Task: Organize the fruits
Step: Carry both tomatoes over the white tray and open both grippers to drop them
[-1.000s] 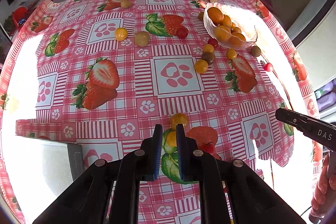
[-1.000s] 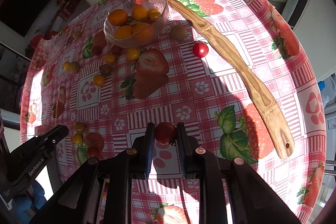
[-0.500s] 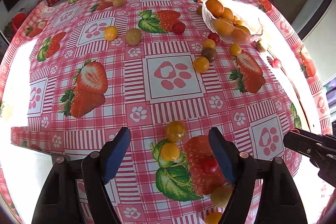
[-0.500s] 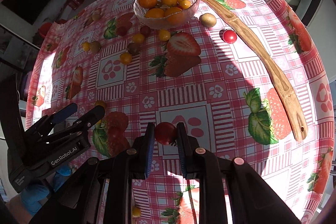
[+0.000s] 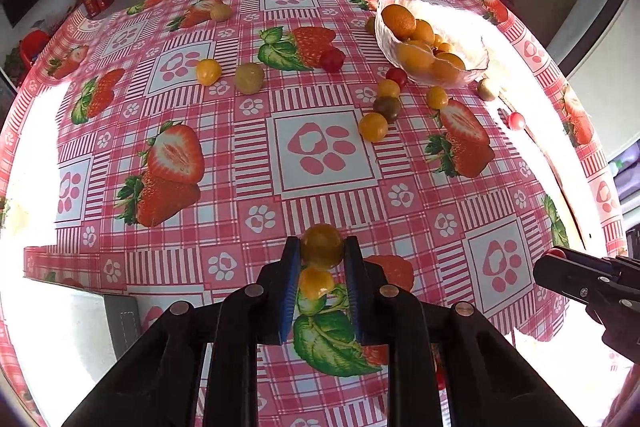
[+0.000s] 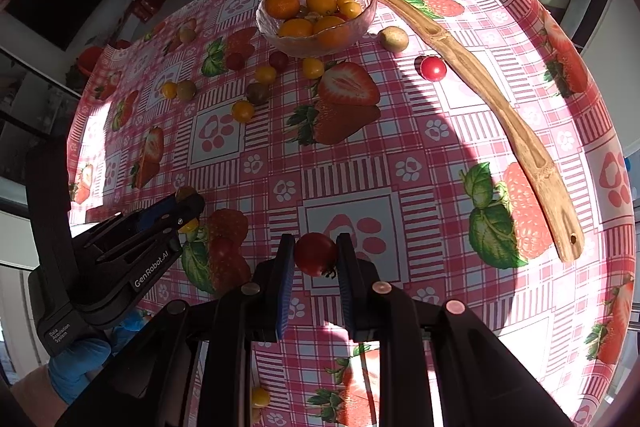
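Note:
My left gripper point(image 5: 322, 247) is shut on a yellow cherry tomato point(image 5: 322, 246) near the table's front edge; it also shows in the right wrist view point(image 6: 186, 201). Another yellow tomato point(image 5: 315, 282) lies on the cloth just below it. My right gripper point(image 6: 315, 253) is shut on a red cherry tomato point(image 6: 315, 253) held above the table; it shows at the right edge of the left wrist view point(image 5: 556, 261). A glass bowl point(image 6: 366, 3) with several orange and yellow fruits stands at the far side, also in the left wrist view point(image 5: 476, 67). Several loose tomatoes lie in front of it.
A long wooden scratcher point(image 6: 492, 99) lies along the right side of the table. A red tomato point(image 6: 433, 68) and a greenish fruit point(image 6: 394, 39) sit beside it. A yellow tomato point(image 5: 208, 72) and an olive one point(image 5: 249, 78) lie at the far left. The strawberry-print cloth point(image 5: 320, 151) covers the table.
My left gripper opened wide, then closed on the yellow tomato. My right gripper kept hold of the red tomato and shifted toward the bowl.

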Tool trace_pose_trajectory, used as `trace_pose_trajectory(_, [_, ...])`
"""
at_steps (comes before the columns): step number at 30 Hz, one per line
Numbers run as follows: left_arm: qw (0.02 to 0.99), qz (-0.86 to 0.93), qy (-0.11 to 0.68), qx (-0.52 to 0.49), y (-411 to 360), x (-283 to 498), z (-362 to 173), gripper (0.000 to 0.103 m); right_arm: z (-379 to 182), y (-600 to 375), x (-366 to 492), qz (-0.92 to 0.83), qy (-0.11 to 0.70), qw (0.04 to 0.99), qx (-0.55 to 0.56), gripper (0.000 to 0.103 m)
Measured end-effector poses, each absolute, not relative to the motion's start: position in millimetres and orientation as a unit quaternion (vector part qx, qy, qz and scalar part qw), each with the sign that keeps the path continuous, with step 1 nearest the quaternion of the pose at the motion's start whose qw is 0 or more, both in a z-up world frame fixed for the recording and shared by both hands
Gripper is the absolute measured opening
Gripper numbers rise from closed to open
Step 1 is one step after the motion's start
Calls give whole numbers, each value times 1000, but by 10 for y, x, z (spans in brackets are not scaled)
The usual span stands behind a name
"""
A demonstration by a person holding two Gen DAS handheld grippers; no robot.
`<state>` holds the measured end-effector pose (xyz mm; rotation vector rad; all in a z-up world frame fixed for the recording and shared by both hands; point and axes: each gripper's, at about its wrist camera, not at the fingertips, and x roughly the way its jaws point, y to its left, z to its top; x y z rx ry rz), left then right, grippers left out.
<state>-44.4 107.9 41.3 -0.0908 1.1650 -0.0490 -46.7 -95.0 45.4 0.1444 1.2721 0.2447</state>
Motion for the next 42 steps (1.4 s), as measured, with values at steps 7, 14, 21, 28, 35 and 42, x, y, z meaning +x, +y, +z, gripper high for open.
trace_pose_trajectory(7, [843, 2, 534, -70, 1415, -743, 733, 23, 538, -628, -495, 143, 591, 792, 52, 23])
trace_pose_trajectory(14, [836, 66, 538, -84, 2067, -1191, 811, 23, 575, 51, -611, 196, 596, 779, 23, 23])
trace_pose_trajectory(21, [814, 143, 557, -82, 2809, -1671, 639, 23, 489, 987, -802, 263, 606, 751, -6, 23])
trace_pose_trajectory(28, [792, 187, 573, -101, 3266, -1987, 396, 23, 248, 1848, -969, 310, 619, 720, -49, 23])
trace_pose_trajectory(35, [784, 198, 578, -111, 3389, -2098, 244, 23, -5, 2264, -1041, 311, 627, 704, -120, 23])
trace_pose_trajectory(42, [782, 195, 582, -111, 3368, -2147, 184, 23, -209, 2424, -1020, 295, 633, 697, -165, 24])
